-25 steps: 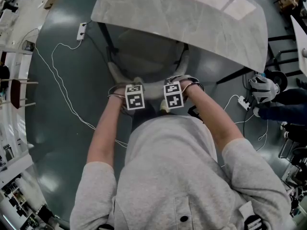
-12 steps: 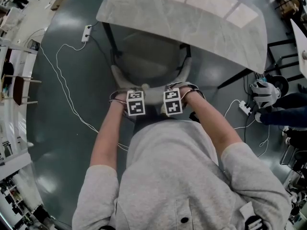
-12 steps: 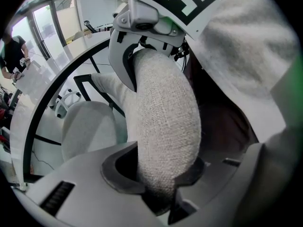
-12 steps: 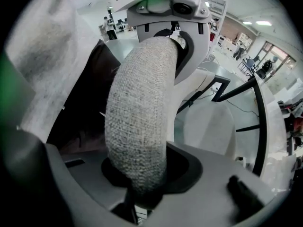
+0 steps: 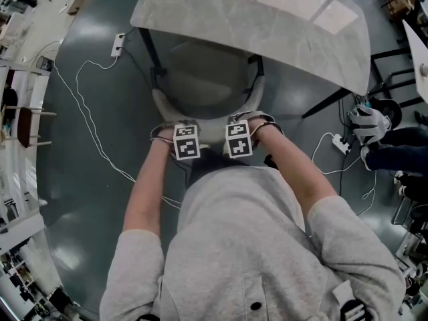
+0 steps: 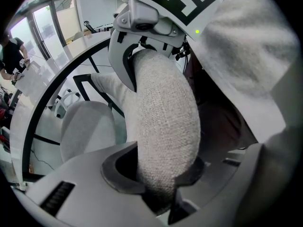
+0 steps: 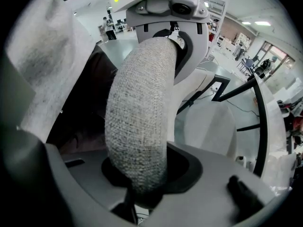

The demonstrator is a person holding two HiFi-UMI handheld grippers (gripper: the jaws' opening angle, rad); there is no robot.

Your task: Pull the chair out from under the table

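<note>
The chair [image 5: 204,79] has a pale grey seat, partly under the light tabletop [image 5: 267,19]. Its curved, fabric-covered backrest rail [image 5: 207,131] faces the person. My left gripper [image 5: 186,141] and right gripper [image 5: 239,138] point down side by side, each shut on that rail. In the left gripper view the rail [image 6: 163,122] fills the gap between the jaws of the left gripper [image 6: 163,183], with the seat [image 6: 87,126] beyond. The right gripper view shows the same rail [image 7: 137,126] clamped in the right gripper [image 7: 142,178], with the seat [image 7: 210,122] to the right.
Black table legs [image 5: 150,52] flank the chair. A white cable [image 5: 87,126] and a power strip [image 5: 118,43] lie on the dark floor at left. Another power strip [image 5: 340,142], a helmet [image 5: 364,122] and a seated person's leg [image 5: 394,158] are at right.
Both grippers have drawn the backrest rail slightly toward the person, and a little more of the seat shows from under the tabletop. Both grips are unchanged.
</note>
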